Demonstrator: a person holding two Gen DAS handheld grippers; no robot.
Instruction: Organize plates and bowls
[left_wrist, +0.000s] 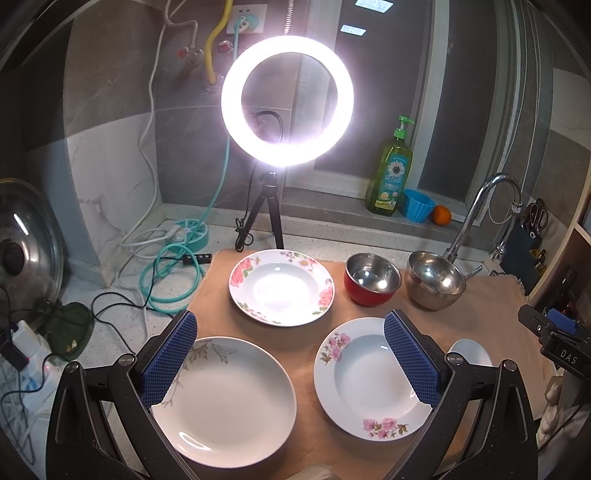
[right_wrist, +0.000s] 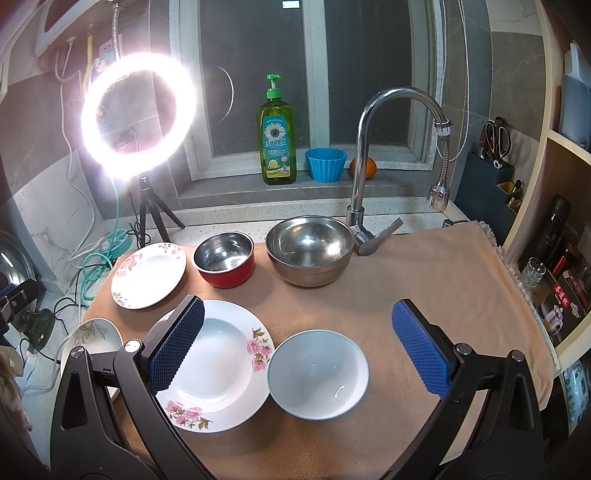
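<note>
Both grippers are hovering over the tan cloth w/ fingers spread wide apart, holding nothing. The left gripper is hanging above two near plates: the leaf plate on the left and the pink-flower plate just right of it. The right gripper is sitting over that pink-flower plate and the white bowl, which are just touching rims. Far side, left to right: the rose plate, the red bowl, and the steel bowl by the faucet. The ring light is glaring at the back.
</note>
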